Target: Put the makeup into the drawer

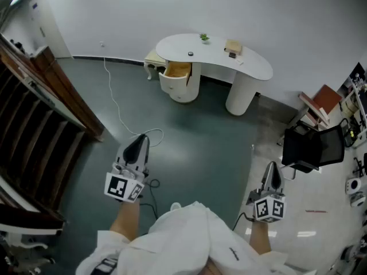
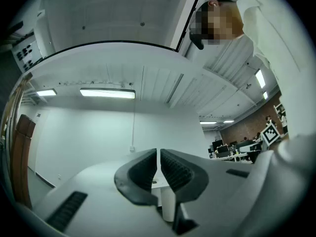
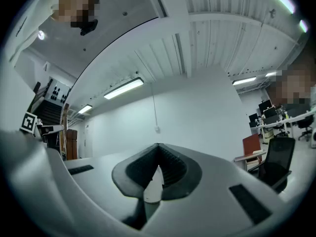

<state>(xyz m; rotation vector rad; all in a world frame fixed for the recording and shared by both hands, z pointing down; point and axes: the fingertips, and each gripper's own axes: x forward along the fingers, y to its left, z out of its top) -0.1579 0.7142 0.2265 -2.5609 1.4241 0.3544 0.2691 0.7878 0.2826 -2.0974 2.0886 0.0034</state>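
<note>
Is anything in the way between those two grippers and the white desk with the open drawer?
Nothing blocks the way. Only a thin white cable lies on the floor between the left gripper and the desk.

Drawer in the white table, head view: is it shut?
No, the drawer stands pulled out from the white table, with its wooden inside showing.

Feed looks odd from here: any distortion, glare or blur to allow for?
Head view: wide-angle bending, white desk small but sharp, glare on the pale floor. Left and right gripper views: strong fisheye, black corners, bright ceiling lights, fingers sharp.
</note>
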